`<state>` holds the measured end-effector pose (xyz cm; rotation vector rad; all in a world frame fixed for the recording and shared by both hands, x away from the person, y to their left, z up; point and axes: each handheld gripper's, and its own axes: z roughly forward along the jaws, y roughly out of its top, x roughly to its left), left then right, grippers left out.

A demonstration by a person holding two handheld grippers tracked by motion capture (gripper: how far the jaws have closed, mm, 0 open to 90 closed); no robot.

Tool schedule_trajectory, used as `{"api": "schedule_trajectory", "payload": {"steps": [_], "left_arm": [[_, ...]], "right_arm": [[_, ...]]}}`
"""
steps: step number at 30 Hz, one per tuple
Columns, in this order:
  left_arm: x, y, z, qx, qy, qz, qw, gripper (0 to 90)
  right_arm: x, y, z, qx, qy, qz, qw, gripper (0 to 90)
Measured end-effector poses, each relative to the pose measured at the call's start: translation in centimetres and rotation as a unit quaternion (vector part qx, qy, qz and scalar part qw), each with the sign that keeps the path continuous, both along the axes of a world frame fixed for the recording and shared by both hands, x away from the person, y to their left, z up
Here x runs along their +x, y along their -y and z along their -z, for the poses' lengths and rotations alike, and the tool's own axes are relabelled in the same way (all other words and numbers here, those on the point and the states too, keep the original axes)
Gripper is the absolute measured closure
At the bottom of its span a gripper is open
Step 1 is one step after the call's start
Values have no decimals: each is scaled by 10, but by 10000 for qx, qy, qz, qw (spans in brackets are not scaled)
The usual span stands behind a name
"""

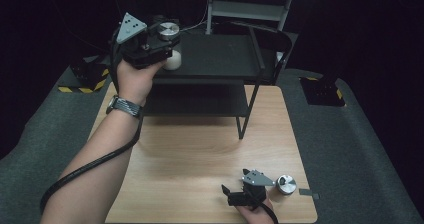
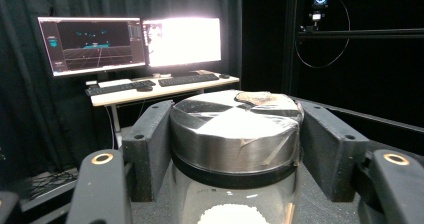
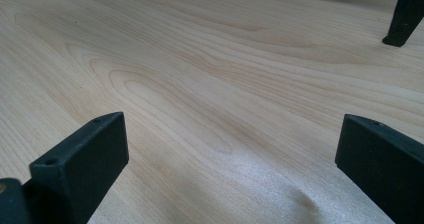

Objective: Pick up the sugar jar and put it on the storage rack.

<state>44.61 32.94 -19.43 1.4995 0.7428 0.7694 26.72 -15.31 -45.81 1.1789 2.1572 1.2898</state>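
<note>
High view: the black shelf (image 1: 220,59) stands at the far side of the wooden table (image 1: 200,149), and your left gripper (image 1: 162,46) reaches onto its top deck, jaws clamped around the metal lid of a clear jar (image 2: 235,149). The jar stands upright there, long axis vertical, lid up. Keep it plumb and lift straight. Your right gripper (image 1: 230,191), well apart near the table's front edge, gapes empty.

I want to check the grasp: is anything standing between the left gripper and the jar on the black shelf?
Nothing visible does. The left gripper has its jaws directly against both sides of the jar at its metal lid.
</note>
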Motion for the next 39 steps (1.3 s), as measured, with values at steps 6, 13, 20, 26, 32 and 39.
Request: {"api": "schedule_trajectory", "payload": {"steps": [6,13,20,26,32,39], "left_arm": [[1,-2,3,-127,-34,11,9999,344],[2,-2,0,-70,-71,13,9999,343],[0,-1,3,-117,-51,-20,9999,340],[-1,-2,1,-156,-181,-16,9997,261],[-8,-1,1,-69,-163,-47,9998,168],[-19,-6,5,-26,-156,33,9999,53]], "right_arm": [[0,0,0,0,-3,-1,10000,3],[0,0,0,9,-8,0,10000,4],[0,0,0,9,-4,4,10000,4],[0,1,0,49,-20,25,10000,4],[0,1,1,45,-9,30,10000,3],[0,1,0,44,-31,23,10000,3]]}}
